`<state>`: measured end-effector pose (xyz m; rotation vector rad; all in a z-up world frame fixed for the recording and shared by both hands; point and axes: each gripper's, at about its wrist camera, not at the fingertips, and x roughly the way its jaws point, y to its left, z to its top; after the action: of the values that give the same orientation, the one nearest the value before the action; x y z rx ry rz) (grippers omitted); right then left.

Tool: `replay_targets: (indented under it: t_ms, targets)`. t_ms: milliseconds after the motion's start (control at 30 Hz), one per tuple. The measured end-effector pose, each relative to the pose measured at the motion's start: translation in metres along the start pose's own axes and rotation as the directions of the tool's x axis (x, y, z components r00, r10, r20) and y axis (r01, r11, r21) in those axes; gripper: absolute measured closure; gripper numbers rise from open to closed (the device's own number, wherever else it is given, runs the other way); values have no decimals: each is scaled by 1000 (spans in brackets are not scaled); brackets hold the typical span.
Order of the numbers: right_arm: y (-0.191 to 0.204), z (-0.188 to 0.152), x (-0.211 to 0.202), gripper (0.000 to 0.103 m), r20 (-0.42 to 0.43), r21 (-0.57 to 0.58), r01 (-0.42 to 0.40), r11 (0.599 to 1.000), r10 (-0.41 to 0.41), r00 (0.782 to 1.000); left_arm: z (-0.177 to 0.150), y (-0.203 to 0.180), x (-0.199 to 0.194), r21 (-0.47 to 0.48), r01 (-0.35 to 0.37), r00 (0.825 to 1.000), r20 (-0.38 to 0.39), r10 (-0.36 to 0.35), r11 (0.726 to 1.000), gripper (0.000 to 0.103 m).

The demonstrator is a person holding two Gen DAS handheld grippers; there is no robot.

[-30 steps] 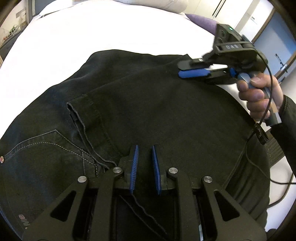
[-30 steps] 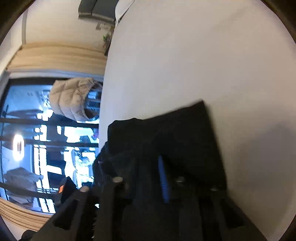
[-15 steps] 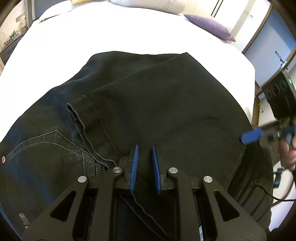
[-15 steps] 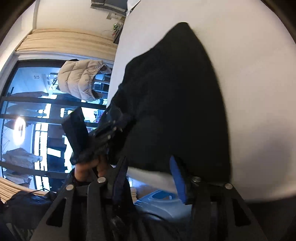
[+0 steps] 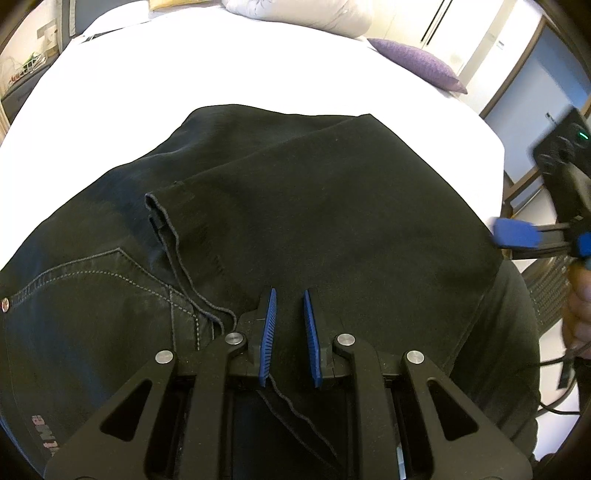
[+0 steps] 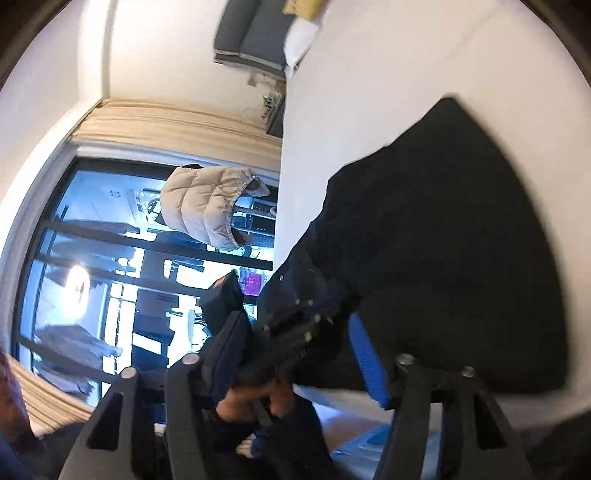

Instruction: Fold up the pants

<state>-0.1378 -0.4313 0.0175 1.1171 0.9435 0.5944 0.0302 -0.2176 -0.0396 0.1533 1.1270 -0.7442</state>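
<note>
Black jeans (image 5: 303, 229) lie folded over on a white bed (image 5: 221, 70), legs laid over the seat, a hem (image 5: 162, 221) and a stitched back pocket (image 5: 92, 280) at left. My left gripper (image 5: 290, 314) hovers low over the jeans near the bed's front edge, its blue pads a small gap apart, nothing between them. My right gripper (image 5: 524, 238) is at the jeans' right edge, off the bed's side, jaws open and empty. In the right wrist view the jeans (image 6: 443, 258) fill the right half, and the right gripper (image 6: 295, 354) is wide open.
A purple pillow (image 5: 417, 62) and a white duvet (image 5: 295, 14) lie at the far end of the bed. A beige puffer jacket (image 6: 207, 210) hangs by a large window. A cable (image 5: 565, 384) trails from the right gripper.
My right gripper let go of the jeans' far corner and pulled back to the right edge of the bed, opening wide. The folded leg now lies flat. My left gripper stayed put.
</note>
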Motion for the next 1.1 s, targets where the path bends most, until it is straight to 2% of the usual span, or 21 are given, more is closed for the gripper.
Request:
replay_targets:
  t_ms: [33,100,167,233,300,367,467,567,633,667,700,733,800,867,900,967,1000,1100]
  targets:
    - [-4,5,18,40,-26,13,-10,1000,10,1000,-1,1,-1,-7,5,1000,3,-5,1000,88]
    - [-15,15,46,40,-66,47,40,998,-36,997,-4,3,-7,-16,14,1000,11,-14,1000,87]
    - [-23,22,68,42,-106,79,54,995,-45,993,-8,6,-17,-23,22,999,25,-21,999,87]
    - [-27,33,80,44,-105,79,109,991,-100,989,-16,10,-31,-42,16,999,47,-14,999,87]
    - [-30,46,78,44,-61,96,107,990,-101,993,-27,18,-51,-76,-19,997,73,24,997,87]
    - [-35,54,68,43,4,116,124,985,-126,992,-43,32,-78,-139,-14,992,122,32,990,87]
    - [-46,64,47,43,128,185,114,976,-139,982,-74,59,-124,-269,9,976,211,50,963,87]
    - [-36,60,46,33,168,164,114,980,-141,976,-114,90,-167,-425,28,953,285,105,905,86]
    - [-25,52,54,33,163,141,76,987,-98,982,-144,114,-190,-543,70,935,327,134,837,75]
    - [-23,48,60,33,153,135,51,990,-72,986,-157,124,-198,-593,93,925,348,151,800,55]
    - [-19,43,65,33,143,130,32,991,-51,988,-172,135,-207,-644,121,910,376,174,755,31]
    - [-16,38,71,33,131,125,16,992,-33,991,-188,145,-218,-693,159,886,415,208,704,24]
    - [-9,30,87,33,103,124,-7,992,-6,995,-211,162,-232,-750,212,860,448,245,627,22]
    - [-6,27,97,33,76,125,1,992,-10,997,-221,172,-233,-773,242,860,450,239,586,22]
    - [-3,27,103,33,58,123,1,992,-8,998,-228,177,-232,-786,271,859,458,230,556,22]
    - [3,26,110,33,29,111,0,994,-4,1000,-235,185,-224,-803,310,865,460,198,510,22]
    - [7,26,114,33,3,98,8,995,-8,1000,-239,190,-218,-813,340,869,464,173,473,22]
    - [17,30,130,33,-68,73,29,997,-24,997,-248,199,-210,-835,373,876,461,143,405,22]
